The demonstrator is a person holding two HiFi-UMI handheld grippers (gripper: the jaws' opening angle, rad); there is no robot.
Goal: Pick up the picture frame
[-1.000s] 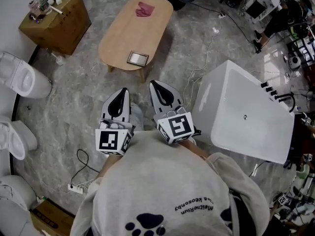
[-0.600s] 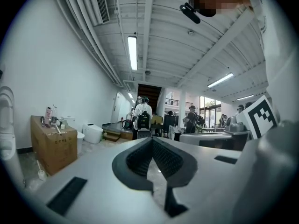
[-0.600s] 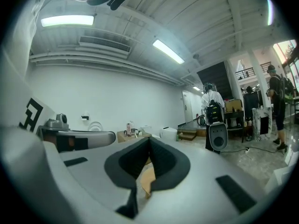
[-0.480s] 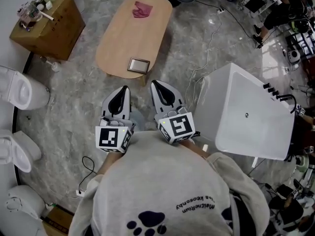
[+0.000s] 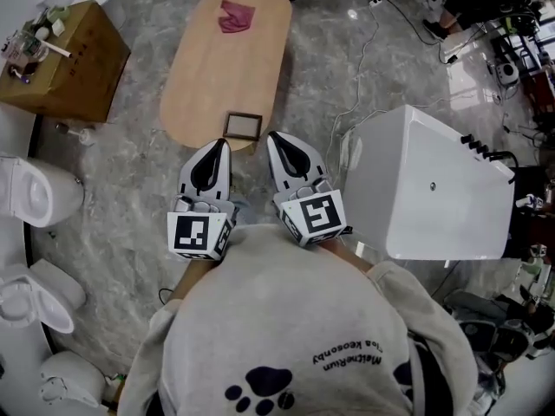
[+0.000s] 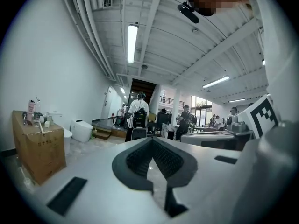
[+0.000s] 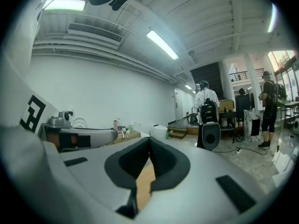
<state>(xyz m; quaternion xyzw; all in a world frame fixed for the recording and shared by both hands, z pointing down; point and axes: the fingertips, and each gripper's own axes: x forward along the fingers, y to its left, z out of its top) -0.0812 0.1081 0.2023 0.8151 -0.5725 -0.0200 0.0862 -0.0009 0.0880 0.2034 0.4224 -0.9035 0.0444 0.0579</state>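
Observation:
The picture frame (image 5: 243, 126), small with a dark rim, lies flat at the near end of the oval wooden table (image 5: 208, 68) in the head view. My left gripper (image 5: 222, 144) points at the table edge just left of the frame, shut and empty. My right gripper (image 5: 274, 136) is beside it, its tip just right of the frame, also shut with nothing held. In the left gripper view the left gripper (image 6: 152, 140) shows its tips meeting over the floor. The right gripper (image 7: 149, 139) has its tips together too, with the table's wood (image 7: 145, 181) showing below them. Neither gripper view shows the frame.
A pink cloth (image 5: 234, 16) lies at the table's far end. A white bathtub (image 5: 434, 189) stands close on the right, a cardboard box (image 5: 65, 68) with small items at the far left, toilets (image 5: 35, 189) along the left wall. Cables (image 5: 364, 102) trail across the marble floor.
Both grippers have advanced toward the table; the frame, about a gripper's length ahead a second ago, now lies right at their tips. Both stay shut.

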